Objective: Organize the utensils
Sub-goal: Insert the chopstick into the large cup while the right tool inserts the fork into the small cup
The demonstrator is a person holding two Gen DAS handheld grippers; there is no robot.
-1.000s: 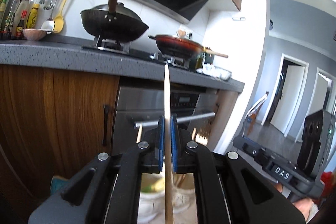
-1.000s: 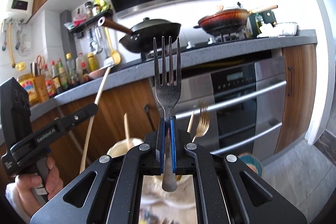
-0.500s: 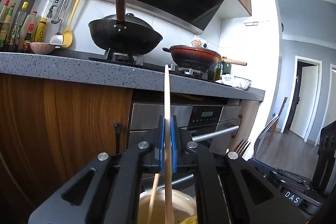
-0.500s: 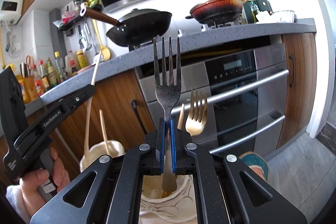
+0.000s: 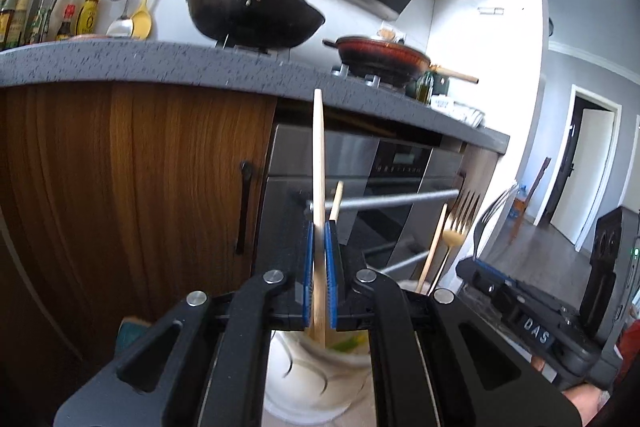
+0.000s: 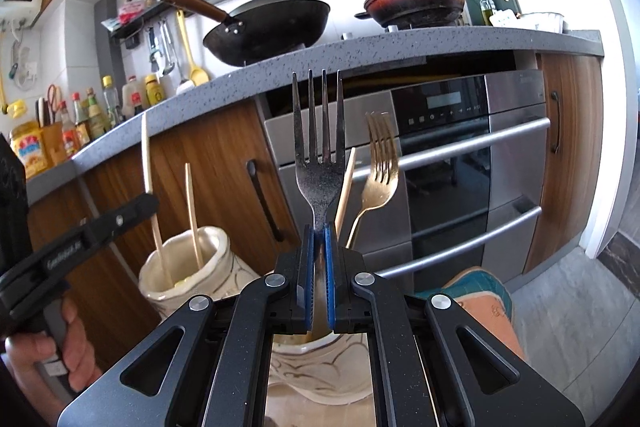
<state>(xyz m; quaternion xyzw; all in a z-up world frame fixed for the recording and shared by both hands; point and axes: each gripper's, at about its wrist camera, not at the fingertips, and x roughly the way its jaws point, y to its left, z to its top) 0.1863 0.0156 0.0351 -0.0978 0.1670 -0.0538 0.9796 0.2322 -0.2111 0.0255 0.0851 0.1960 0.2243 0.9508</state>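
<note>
Utensils stand upright: the chopstick (image 5: 319, 163) clamped in the left gripper (image 5: 319, 281) points to 12 o'clock, its lower end over the left holder (image 5: 316, 375). The dark fork (image 6: 319, 155), pinched by the right gripper (image 6: 319, 279), hangs above the right holder (image 6: 316, 367) at 6 o'clock.

Both wrist cameras sit low, close over cream holders (image 6: 188, 267), facing the oven (image 5: 400, 187) and counter (image 6: 400, 47).

"DAS" stands on the right tongs' body (image 5: 536, 335).
</note>
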